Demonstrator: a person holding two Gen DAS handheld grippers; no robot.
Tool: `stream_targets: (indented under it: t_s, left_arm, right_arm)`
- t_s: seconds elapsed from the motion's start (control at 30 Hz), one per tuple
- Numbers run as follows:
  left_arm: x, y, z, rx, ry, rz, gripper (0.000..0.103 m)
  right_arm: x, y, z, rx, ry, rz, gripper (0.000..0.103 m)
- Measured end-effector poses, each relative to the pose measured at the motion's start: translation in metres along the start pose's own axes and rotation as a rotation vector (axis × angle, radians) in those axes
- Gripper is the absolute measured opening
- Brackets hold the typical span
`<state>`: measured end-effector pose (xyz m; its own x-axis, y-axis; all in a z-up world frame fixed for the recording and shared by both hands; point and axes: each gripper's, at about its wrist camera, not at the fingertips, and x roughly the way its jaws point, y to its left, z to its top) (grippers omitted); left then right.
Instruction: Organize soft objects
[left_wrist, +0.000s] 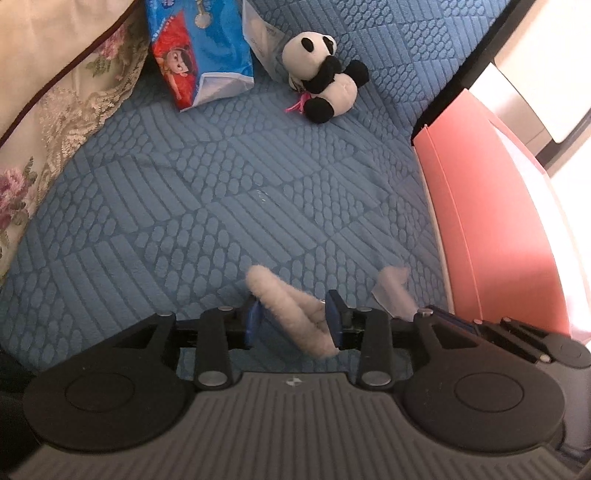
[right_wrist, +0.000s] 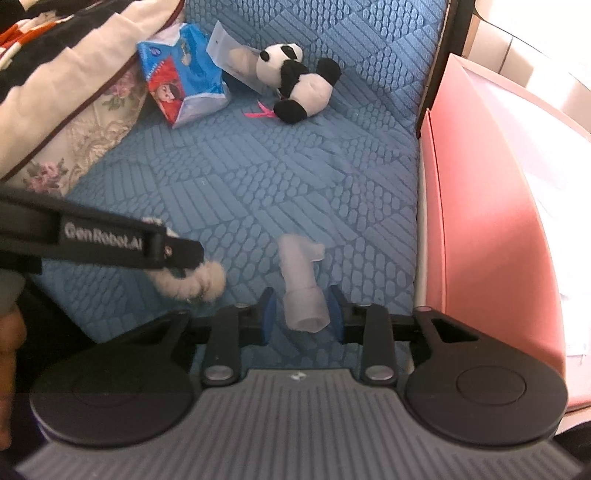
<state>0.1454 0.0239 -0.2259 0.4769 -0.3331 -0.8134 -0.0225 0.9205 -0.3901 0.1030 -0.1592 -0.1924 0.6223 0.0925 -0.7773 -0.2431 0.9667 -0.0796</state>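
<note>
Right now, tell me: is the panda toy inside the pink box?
No, the panda toy lies on the blue bedspread, well apart from the pink box at the bed's edge.

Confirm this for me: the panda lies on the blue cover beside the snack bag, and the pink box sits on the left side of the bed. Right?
Not quite. The pink box sits on the right side of the bed, as both wrist views show. The rest holds: the panda lies on the blue cover beside the snack bag.

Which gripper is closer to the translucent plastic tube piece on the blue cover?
Right. The plastic tube piece lies between the fingers of the right gripper. The left gripper is off to its left, around a fluffy cream loop.
</note>
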Motion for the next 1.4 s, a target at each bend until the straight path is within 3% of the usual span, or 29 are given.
stream_targets:
  t_s: [0.27, 0.5, 0.7, 0.77, 1.4]
  left_arm:
    - [0.001, -0.004, -0.001, 0.03, -0.006, 0.004, 0.042]
    - [0.006, -0.013, -0.002, 0.088, -0.015, -0.017, 0.04]
    - [0.009, -0.014, -0.004, 0.077, -0.003, -0.064, 0.018]
    - [0.011, -0.017, -0.005, 0.083, 0.0, -0.073, 0.015]
    - [-0.009, -0.029, -0.004, 0.111, -0.043, -0.113, 0.011]
  right_arm:
    - [-0.01, -0.01, 0.002, 0.053, -0.043, 0.011, 0.023]
    - [-0.007, -0.008, 0.002, 0.058, -0.021, 0.016, 0.023]
    - [-0.004, -0.012, 0.0, 0.086, -0.003, 0.035, 0.024]
    - [-0.003, -0.012, 0.0, 0.096, 0.003, 0.04, 0.024]
    - [-0.009, -0.018, -0.001, 0.11, -0.018, 0.055, 0.022]
